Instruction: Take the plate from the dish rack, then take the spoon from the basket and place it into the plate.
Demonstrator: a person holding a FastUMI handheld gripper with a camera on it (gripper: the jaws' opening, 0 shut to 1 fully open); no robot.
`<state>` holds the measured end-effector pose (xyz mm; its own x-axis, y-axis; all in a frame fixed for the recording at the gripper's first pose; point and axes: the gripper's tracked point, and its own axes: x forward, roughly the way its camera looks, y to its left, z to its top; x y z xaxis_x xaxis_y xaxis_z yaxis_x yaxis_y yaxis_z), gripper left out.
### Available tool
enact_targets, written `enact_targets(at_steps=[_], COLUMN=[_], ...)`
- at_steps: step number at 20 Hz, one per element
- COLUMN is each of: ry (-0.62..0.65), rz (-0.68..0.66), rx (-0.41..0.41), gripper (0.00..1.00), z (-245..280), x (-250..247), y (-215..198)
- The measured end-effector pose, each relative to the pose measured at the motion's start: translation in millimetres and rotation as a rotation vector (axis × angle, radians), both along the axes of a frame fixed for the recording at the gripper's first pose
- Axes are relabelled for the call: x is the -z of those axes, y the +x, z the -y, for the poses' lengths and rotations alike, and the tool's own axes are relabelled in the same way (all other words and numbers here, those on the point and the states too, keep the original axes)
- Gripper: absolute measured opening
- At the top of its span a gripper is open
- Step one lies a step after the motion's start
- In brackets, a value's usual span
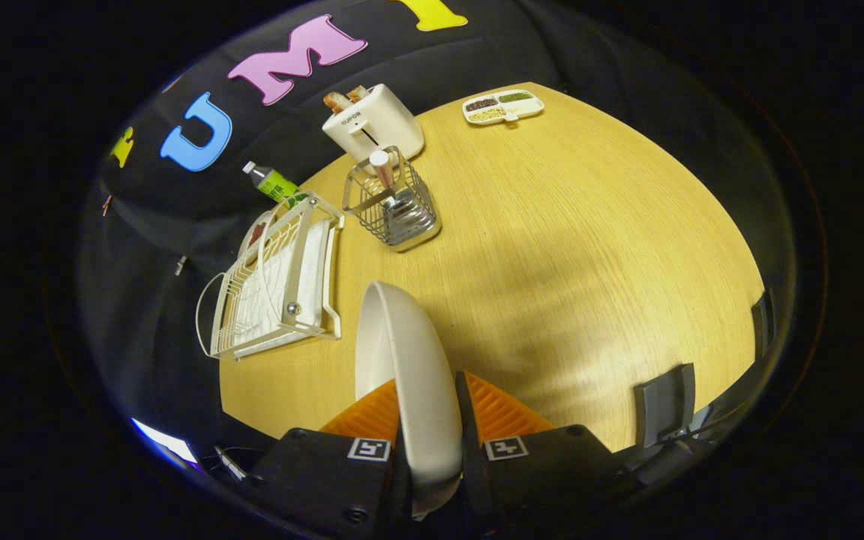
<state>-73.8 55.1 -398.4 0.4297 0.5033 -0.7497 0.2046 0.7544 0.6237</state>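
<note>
Gripper view: gripper has both orange fingers pressed on the rim of the white plate, one per side, gap only as wide as the plate's edge. Plate is held on edge, upright, rim running away from the cam, hollow face to the left. Prob. held that way because it stood in slots in the rack, so pinching the rim was the only grip on offer. It hangs over the near part of the wooden table, not touching it as far as I can tell.

Dish rack sits just left of the plate & a bit farther, at the table's left edge; white wire w/ a drip tray under. Something reddish at its far end, too small to name.

Wire basket stands farther on, right of the rack, w/ the spoon upright in it, handle tip up, so it can be pinched from above.

Behind the basket: white toaster w/ bread in it. Green bottle lies far left by the rack. Divided snack tray at far right.

Judgement: plate step near done; it needs laying flat on bare table before the spoon.
</note>
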Motion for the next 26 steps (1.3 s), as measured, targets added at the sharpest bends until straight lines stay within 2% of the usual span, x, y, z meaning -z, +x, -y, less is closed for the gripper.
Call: enact_targets(at_steps=[3,6,11,12,15,16,19,26], ry=[-0.048,-0.102,-0.256,-0.255,-0.241,-0.243,-0.255,-0.293], rz=[-0.024,-0.037,-0.034,-0.024,0.004,0.025,0.129,0.473], rx=[0.003,-0.001,-0.039,-0.036,-0.021,-0.023,-0.048,-0.142], gripper=[0.33,0.47,0.56,0.64,0.76,0.82,0.87,0.87], z=[8.1,16.3,38.9,40.3,44.1,47.5,56.7,78.2], x=[13.9,21.7,32.8,29.4,18.4,13.0,-13.8,-101.7], y=[0.8,-0.7,-4.5,-2.6,1.9,4.2,17.4,76.6])
